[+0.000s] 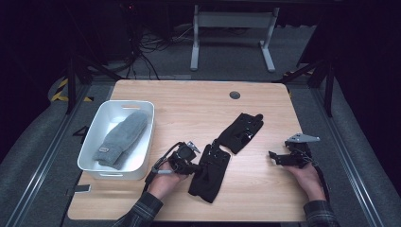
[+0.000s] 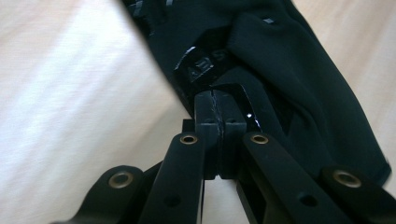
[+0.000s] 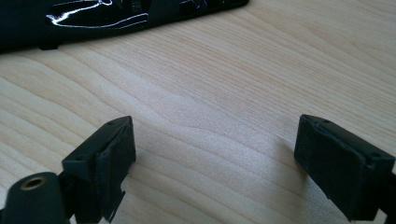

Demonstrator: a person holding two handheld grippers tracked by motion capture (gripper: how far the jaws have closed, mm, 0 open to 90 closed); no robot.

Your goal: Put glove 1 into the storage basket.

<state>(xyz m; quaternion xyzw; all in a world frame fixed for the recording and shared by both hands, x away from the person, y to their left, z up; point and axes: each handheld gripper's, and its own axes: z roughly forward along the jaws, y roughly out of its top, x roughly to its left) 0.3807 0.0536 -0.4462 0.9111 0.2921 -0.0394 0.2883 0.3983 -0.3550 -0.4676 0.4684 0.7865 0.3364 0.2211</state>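
Note:
Two black gloves lie on the wooden table. The nearer glove [image 1: 210, 175] lies in front of the person, and the farther glove [image 1: 241, 131] lies slanted behind it. My left gripper [image 1: 193, 164] is at the near glove's left edge. In the left gripper view its jaws [image 2: 219, 100] are pressed together on the rumpled edge of that glove [image 2: 289, 70]. My right gripper [image 1: 274, 157] rests low over bare wood at the right, apart from both gloves. Its jaws [image 3: 215, 154] stand wide open with nothing between them, and a black glove [image 3: 93, 18] lies beyond them.
A white bin [image 1: 94, 137] stands at the table's left with a grey knitted mitten [image 1: 123, 137] inside. A round cable hole [image 1: 234, 95] sits near the far edge. Bare wood stretches between the gloves and the right gripper.

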